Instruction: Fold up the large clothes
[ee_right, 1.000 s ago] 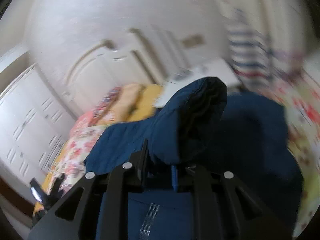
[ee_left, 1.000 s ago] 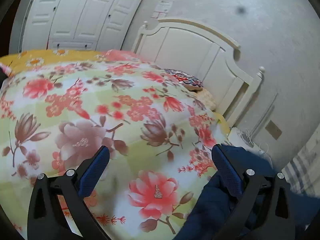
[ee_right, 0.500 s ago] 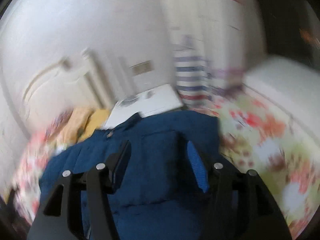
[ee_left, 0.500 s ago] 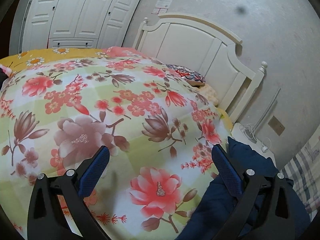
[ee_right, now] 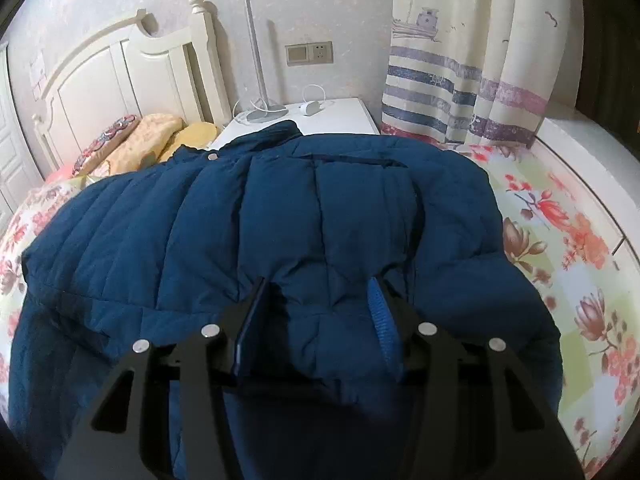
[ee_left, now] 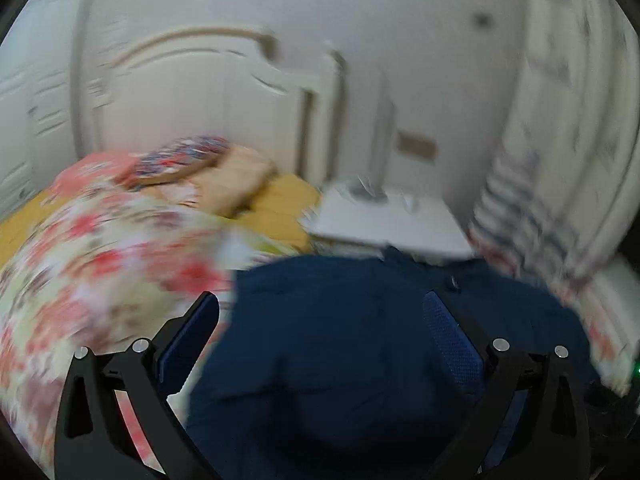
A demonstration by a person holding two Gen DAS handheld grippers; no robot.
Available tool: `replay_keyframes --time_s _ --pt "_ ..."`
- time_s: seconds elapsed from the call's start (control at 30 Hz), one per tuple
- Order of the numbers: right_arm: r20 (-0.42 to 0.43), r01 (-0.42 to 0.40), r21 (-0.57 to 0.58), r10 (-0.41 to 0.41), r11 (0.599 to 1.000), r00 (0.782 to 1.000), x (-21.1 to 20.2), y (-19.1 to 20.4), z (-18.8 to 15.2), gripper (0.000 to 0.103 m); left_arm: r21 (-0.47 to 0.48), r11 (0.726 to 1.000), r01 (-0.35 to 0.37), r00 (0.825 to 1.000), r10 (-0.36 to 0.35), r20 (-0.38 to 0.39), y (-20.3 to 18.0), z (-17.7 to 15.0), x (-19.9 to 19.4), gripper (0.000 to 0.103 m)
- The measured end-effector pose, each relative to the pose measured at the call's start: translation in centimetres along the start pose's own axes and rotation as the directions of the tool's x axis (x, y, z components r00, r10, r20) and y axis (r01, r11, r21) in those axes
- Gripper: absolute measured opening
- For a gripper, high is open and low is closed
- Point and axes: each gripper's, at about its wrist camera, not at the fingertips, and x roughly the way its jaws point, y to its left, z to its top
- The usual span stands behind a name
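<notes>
Navy quilted jacket (ee_right: 280, 216) lay spread across the floral bedspread (ee_right: 560, 264), collar toward the white nightstand (ee_right: 340, 120) beside the headboard (ee_right: 120, 76). My right claw (ee_right: 320, 308) stood partly apart and was closing, a puffed fold of the jacket between its pads; no pressing contact was visible. My left claw (ee_left: 320, 324) stood wide apart above the jacket, gripping nothing.

A navy quilted jacket (ee_right: 280, 220) lay spread flat on the floral quilt (ee_right: 560, 240). Its collar pointed toward the quilt's head end, and one sleeve was folded over its body.
</notes>
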Motion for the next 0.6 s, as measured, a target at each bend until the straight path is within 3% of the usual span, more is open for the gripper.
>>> replay_keyframes --time_s 0.07,0.13,0.17,0.27,0.37,0.5,0.6 --pt "0.003 -0.020 0.016 0.020 1.000 1.000 -0.3 -0.5 0.1 0.051 0.064 0.998 -0.027 0.996 0.033 -0.086 -1.8 -0.4 3.8 0.098" --pt "0.005 -0.042 0.033 0.041 0.999 0.999 -0.3 -0.8 0.1 0.052 0.102 0.991 -0.092 0.978 0.109 -0.178 -2.0 -2.3 7.9 0.098" --pt "0.007 -0.056 0.042 0.056 0.998 0.998 -0.3 -1.1 0.1 0.052 0.105 0.990 -0.091 0.968 0.113 -0.225 -1.5 -3.6 9.6 0.099" --pt "0.024 -0.098 0.067 0.097 0.993 0.995 -0.6 -1.6 0.1 0.054 0.023 0.999 -0.024 0.975 0.029 -0.221 0.0 -4.4 9.5 0.099" --pt "0.101 -0.146 0.135 0.133 0.980 0.986 -2.0 -3.0 0.0 0.050 0.029 0.999 -0.035 0.972 0.041 -0.232 0.2 -4.9 9.7 0.099" --pt "0.253 -0.110 0.242 0.046 0.964 0.966 -5.7 -5.1 0.7 0.050 0.052 0.997 -0.057 0.967 0.068 -0.244 0.0 -5.0 9.9 0.099" --pt "0.214 -0.099 0.163 0.062 0.982 0.975 -5.5 -3.1 3.2 0.050 0.050 0.997 -0.056 0.966 0.067 -0.248 0.0 -4.6 9.9 0.099"
